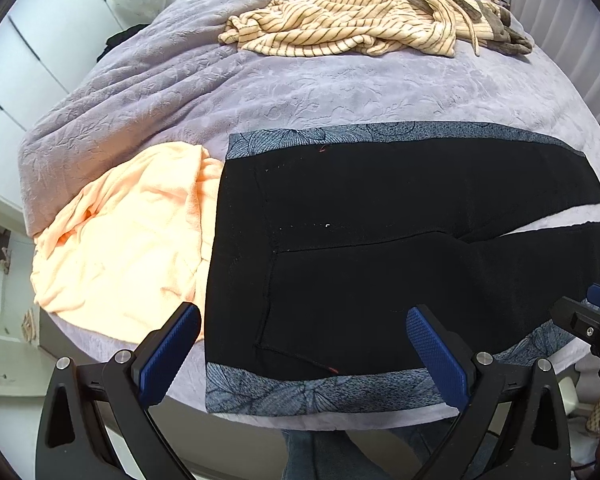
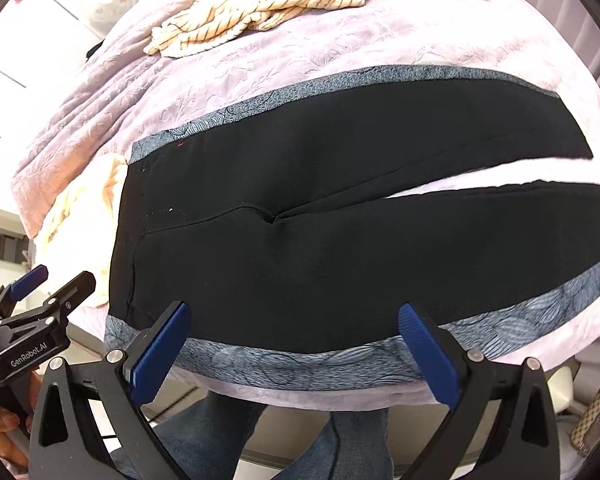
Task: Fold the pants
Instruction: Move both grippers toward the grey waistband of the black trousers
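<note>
Pants (image 1: 360, 248) are laid out flat on the bed (image 1: 172, 92), black with a grey-blue flowery strip down each outer side, waistband toward the left and the two legs running off to the right with a thin wedge of the lilac bedspread showing between them. Near side strip sits right along the front edge of the bed. Left claw (image 1: 304, 344) hovers over the waist end near that front edge, blue pads spread wide, nothing between them. Right claw (image 2: 294, 346) is the same deal further along the near leg, wide apart and empty, hanging over the strip at the bed's edge. Stuff around: a peach towel (image 1: 124, 240) is bunched up just left of the waistband, touching or maybe tucked slightly under it, can't really tell. Further back on the bed there's a crumpled cream garment with brown stripes (image 1: 340, 24), well apart from the pants, with something brown and fuzzy (image 1: 500, 28) beside it. A hand (image 2: 0, 432) gripping the left claw's handle shows in the right wrist view, and jeans-clad legs (image 2: 228, 436) stand below the bed edge.
</note>
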